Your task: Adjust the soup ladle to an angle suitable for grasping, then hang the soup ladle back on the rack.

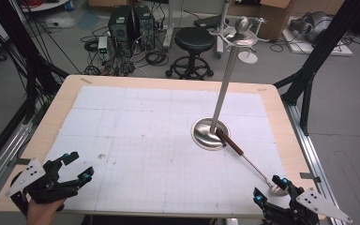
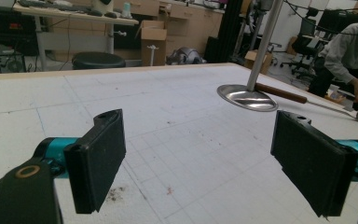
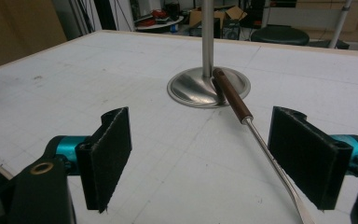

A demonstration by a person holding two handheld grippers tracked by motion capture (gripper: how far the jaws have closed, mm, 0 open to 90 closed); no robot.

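Gridded table (image 1: 136, 122), ladle (image 1: 251, 164) beside stand (image 1: 211, 133).

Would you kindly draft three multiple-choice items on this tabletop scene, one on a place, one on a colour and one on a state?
1. Where does the brown handle tip of the long metal ladle rest?
A. on the round base of the silver metal stand
B. on the black stool
C. off the table edge

2. What colour is the ladle's handle grip?
A. blue
B. brown
C. white

3. How is the right gripper?
A. shut on the ladle
B. shut on nothing
C. open

Answers: 1 A, the grip lies across the base's rim in the right gripper view. 2 B, the grip is dark brown. 3 C, its black jaws stand wide apart, either side of the ladle's shaft.
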